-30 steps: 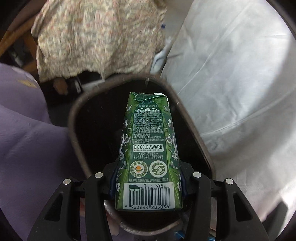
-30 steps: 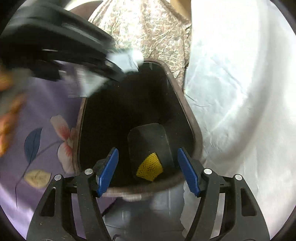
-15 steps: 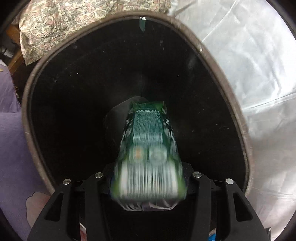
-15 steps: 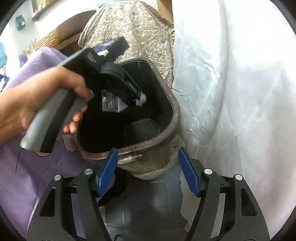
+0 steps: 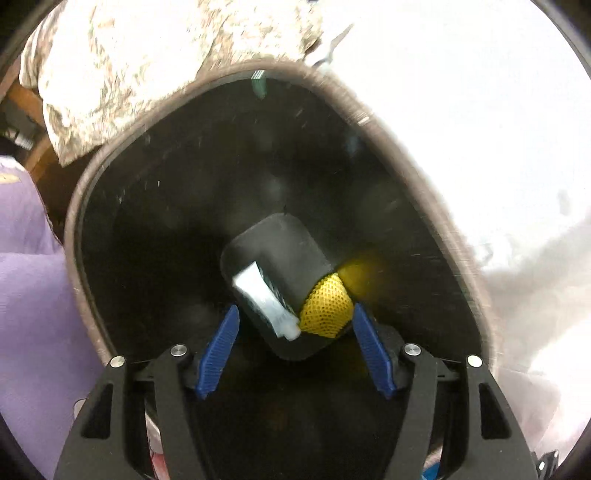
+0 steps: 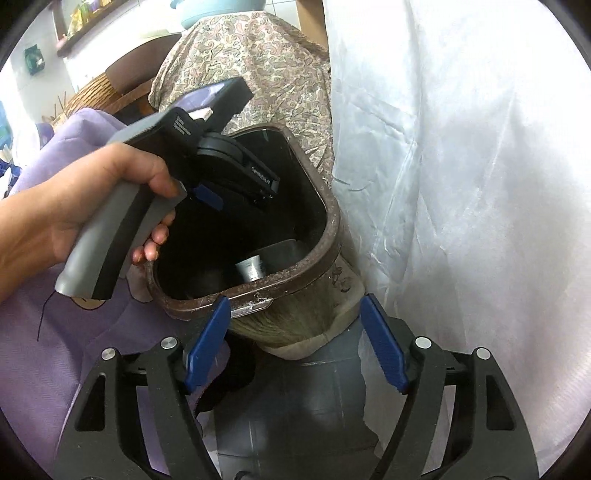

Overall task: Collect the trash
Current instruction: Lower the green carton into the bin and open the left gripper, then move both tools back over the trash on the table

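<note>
We see the left claw (image 5: 295, 350) spread wide and empty over the dark trash bin (image 5: 92, 192). At the bin's bottom the carton (image 5: 264, 299) lies beside a yellow mesh net (image 5: 325, 310). Our right claw (image 6: 293, 343), also wide apart and empty, hovers just outside the bin's brown rim (image 6: 258, 290).

Lived-in home interior, cluttered. Landmark: brown-rimmed trash bin (image 6: 258, 288) on grey floor tiles (image 6: 314, 413). Behind the bin, furniture draped in a paisley cloth (image 6: 258, 66); to its left, a purple flowered bedspread (image 6: 44, 350); to its right, a hanging white sheet (image 6: 461, 184). Farther behind and left of the bin, a woven basket (image 6: 92, 92) and a wall shelf (image 6: 85, 26) with small goods.
</note>
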The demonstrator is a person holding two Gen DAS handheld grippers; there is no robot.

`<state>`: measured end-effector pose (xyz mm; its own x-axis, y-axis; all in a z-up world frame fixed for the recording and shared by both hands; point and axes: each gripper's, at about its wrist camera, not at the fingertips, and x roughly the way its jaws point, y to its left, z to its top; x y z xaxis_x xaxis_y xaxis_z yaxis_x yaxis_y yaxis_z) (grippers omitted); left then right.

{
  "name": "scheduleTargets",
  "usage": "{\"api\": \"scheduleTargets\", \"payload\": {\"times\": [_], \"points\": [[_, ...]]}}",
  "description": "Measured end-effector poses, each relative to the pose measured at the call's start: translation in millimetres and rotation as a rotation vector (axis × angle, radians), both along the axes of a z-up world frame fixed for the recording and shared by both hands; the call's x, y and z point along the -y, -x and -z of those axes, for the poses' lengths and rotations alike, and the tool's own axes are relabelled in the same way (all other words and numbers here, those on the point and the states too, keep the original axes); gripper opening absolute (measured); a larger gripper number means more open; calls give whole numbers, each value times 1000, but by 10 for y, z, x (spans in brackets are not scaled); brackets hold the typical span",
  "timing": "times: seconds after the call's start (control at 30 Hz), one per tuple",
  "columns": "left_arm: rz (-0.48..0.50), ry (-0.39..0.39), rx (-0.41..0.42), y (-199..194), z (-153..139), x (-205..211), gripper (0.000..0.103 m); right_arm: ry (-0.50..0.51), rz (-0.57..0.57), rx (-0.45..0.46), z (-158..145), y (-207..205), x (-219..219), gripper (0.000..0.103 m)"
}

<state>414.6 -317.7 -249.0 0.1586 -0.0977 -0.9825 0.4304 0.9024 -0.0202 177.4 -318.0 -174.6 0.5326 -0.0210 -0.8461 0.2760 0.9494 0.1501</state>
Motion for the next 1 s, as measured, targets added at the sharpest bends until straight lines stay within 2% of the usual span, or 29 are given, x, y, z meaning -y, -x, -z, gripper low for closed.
{"api": "scheduleTargets", "payload": {"times": [0.13, 0.23, 0.4, 0.5, 0.6, 0.67, 0.8, 1.0], "points": [[30, 88, 91, 198, -415, -6, 70, 14, 0, 20, -66, 69, -2, 77], [47, 122, 169, 339, -737, -52, 72, 43, 7, 33, -128, 155, -16, 79], [87, 213, 320, 769, -1371, -281, 76, 155, 22, 55, -274, 226, -75, 80], [127, 271, 419, 1069, -1736, -449, 83, 204, 21, 72, -368, 220, -135, 80], [149, 330, 498, 1378, -2042, -661, 92, 211, 5, 99, -472, 220, -215, 80], [140, 351, 556, 1563, -2150, -887, 97, 201, -13, 111, -544, 212, -288, 80], [118, 350, 619, 1878, -2262, -1339, 97, 158, -71, 156, -730, 184, -482, 80], [-11, 372, 621, 2271, -2338, -2177, 97, 84, -198, 192, -981, 60, -877, 84]]}}
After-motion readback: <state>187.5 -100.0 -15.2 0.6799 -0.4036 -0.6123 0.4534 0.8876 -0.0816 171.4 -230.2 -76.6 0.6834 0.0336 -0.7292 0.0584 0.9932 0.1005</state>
